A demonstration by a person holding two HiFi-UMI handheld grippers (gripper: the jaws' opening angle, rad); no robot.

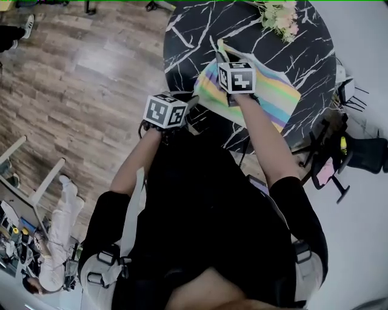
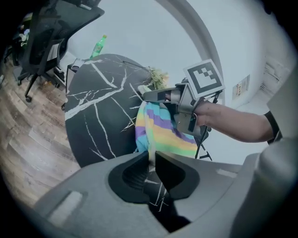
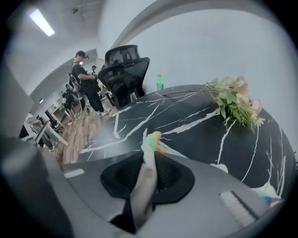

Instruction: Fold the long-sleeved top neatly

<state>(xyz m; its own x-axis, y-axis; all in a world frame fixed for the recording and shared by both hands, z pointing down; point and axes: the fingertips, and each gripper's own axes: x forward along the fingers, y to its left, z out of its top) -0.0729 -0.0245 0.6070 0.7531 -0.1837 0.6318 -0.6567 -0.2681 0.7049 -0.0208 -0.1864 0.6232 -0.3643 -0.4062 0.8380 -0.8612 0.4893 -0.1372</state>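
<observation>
A rainbow-striped long-sleeved top (image 1: 270, 94) lies on the near side of a round black marble table (image 1: 303, 54). My left gripper (image 1: 191, 115) is at the table's near edge. Its jaws are shut on the hem of the top (image 2: 160, 132), which hangs between them in the left gripper view (image 2: 152, 157). My right gripper (image 1: 220, 53) is over the top's far-left part, raised above the table. In the right gripper view (image 3: 150, 155) its jaws pinch a fold of the cloth (image 3: 152, 139) that stands up between them. The left gripper view shows the right gripper (image 2: 146, 96) above the cloth.
A bunch of flowers (image 1: 279, 15) lies at the table's far side. A green bottle (image 3: 159, 82) and a black office chair (image 3: 123, 74) stand beyond the table. Another chair (image 1: 357, 151) is at the table's right. People stand far off on the wooden floor (image 1: 91, 66).
</observation>
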